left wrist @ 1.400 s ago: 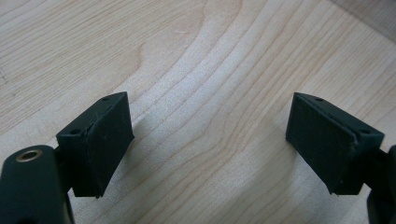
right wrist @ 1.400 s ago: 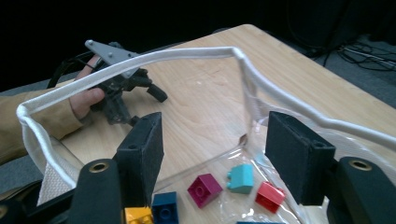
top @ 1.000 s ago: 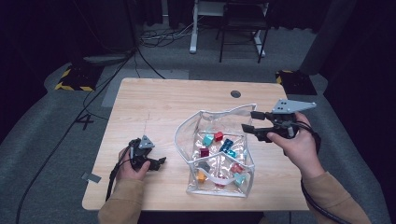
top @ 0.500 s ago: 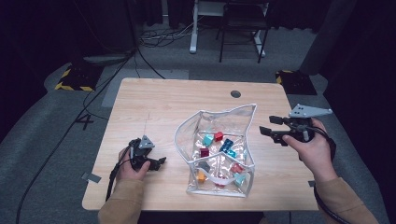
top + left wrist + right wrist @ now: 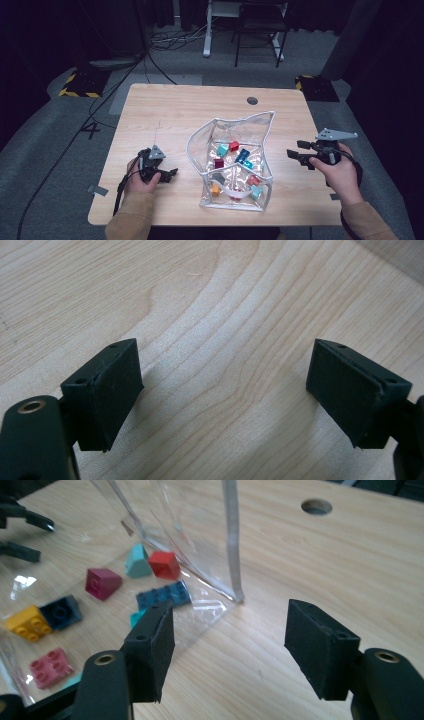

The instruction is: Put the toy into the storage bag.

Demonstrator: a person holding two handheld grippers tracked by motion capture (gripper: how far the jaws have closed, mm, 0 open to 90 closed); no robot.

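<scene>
Bag (image 5: pixel 235 160), clear plastic, mid-table, holding coloured bricks (image 5: pixel 234 146); right gripper (image 5: pixel 298 157) wide and empty just right of it, left gripper (image 5: pixel 169 174) wide, resting; risk: limp film slipping from jaws, spilling bricks.

Bare counter (image 5: pixel 175 110) lies open left of and behind the clear bag (image 5: pixel 235 165) of bricks, whose upright wall stands just ahead of the right gripper (image 5: pixel 296 155), while the left gripper (image 5: pixel 170 175) has nothing before it.
</scene>
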